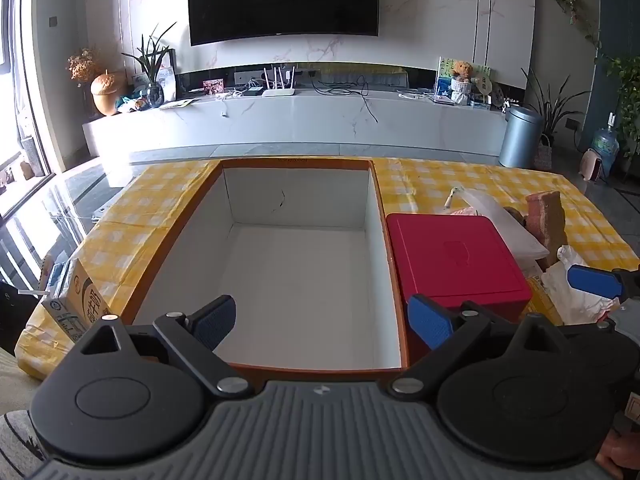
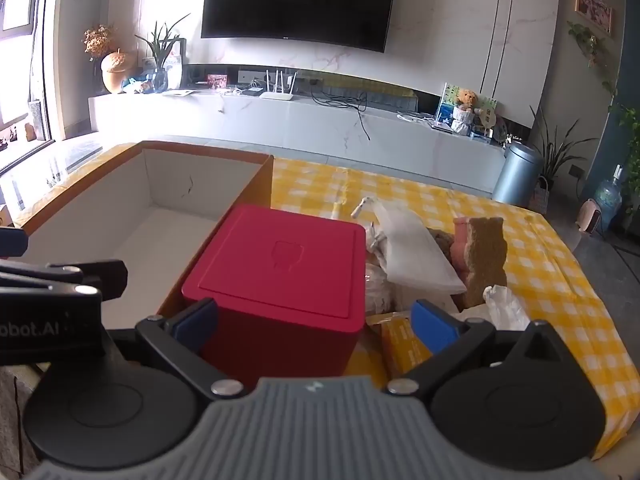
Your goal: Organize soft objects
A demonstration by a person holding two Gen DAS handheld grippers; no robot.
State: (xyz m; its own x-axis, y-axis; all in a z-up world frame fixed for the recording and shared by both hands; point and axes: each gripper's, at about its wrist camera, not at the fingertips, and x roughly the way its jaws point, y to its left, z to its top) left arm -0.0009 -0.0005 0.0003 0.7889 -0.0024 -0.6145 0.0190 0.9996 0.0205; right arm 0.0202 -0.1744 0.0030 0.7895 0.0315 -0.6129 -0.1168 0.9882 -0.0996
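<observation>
A large open cardboard box [image 1: 304, 200] with a white inside sits empty on the yellow checked tablecloth [image 1: 168, 196]; it also shows in the right wrist view [image 2: 152, 184]. My left gripper [image 1: 324, 322] is open and empty above the box's near edge. A red box [image 1: 456, 260] stands right of it. My right gripper [image 2: 316, 326] is open, its fingers either side of the red box [image 2: 288, 264]. Behind lie a white plastic bag [image 2: 412, 248], a brown sponge [image 2: 484, 256] and crumpled white plastic [image 2: 508, 308].
A milk carton [image 1: 76, 304] stands at the table's left edge. A yellow packet [image 2: 404, 344] lies by the red box. Beyond the table are a white TV cabinet [image 1: 296, 120], a grey bin [image 1: 520, 136] and plants.
</observation>
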